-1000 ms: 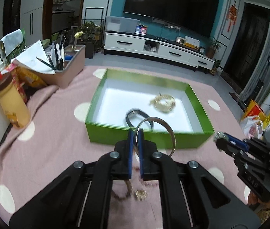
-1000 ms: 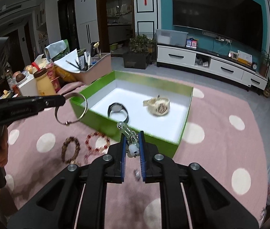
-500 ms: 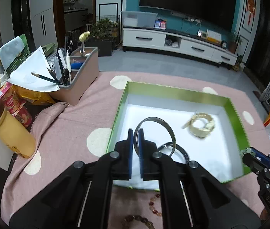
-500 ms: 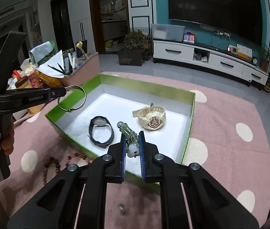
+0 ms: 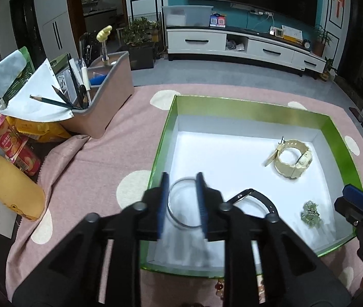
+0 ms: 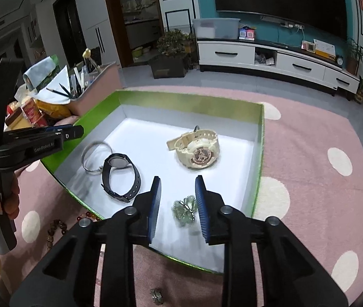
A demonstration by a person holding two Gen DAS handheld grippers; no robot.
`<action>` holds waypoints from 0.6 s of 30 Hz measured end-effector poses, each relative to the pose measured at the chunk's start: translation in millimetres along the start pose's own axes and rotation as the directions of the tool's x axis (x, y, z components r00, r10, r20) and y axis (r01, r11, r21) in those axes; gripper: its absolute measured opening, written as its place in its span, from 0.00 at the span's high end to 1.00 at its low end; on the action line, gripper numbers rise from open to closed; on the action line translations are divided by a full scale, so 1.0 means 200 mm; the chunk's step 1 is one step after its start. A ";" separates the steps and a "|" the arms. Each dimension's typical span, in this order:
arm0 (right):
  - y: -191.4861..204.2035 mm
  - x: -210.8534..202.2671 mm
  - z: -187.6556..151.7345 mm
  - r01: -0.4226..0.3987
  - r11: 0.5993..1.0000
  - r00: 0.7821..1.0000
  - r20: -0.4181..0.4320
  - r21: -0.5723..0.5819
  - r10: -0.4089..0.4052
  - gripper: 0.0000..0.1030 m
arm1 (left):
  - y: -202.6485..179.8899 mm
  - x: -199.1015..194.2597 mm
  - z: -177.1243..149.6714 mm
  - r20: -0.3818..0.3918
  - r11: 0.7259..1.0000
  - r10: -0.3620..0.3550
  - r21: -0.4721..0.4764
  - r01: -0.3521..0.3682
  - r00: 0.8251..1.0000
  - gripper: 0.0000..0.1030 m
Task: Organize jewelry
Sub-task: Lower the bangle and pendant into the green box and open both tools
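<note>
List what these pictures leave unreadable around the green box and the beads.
- Silver bangle: motion-blurred in the left wrist view; whether it lies flat is unclear.
- Bead bracelets: partly hidden behind the right gripper body.
- Small charm on the cloth: too small to identify.
- Black watch: band half covered by the left gripper.
- Green box: near wall hidden in both views.

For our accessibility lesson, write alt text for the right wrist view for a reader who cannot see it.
The open right gripper hovers over a green bead bracelet lying in a green box, beside a cream watch, a black watch and a silver bangle. The left gripper sits at the box's left edge.
</note>
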State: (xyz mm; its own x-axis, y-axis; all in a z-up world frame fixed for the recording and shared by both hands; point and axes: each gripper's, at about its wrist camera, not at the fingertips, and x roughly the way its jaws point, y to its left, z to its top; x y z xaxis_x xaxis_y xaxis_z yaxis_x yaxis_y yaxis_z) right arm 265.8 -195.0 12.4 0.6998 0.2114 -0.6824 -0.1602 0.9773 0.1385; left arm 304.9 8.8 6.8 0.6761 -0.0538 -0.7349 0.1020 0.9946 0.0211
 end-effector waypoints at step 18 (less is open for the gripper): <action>-0.03 -0.44 -0.20 -0.026 0.998 0.996 0.083 0.062 0.021 0.65 | 0.11 -0.41 -0.29 -0.004 0.995 -0.040 -0.089 0.039 0.999 0.19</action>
State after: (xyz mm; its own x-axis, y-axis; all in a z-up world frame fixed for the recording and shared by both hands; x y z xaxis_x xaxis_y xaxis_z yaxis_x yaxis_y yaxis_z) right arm 177.2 -219.2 42.6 0.7516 0.2320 -0.6175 -0.1351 0.9704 0.2001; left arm 209.1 40.4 28.0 0.6689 -0.0931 -0.7375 0.0633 0.9957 -0.0683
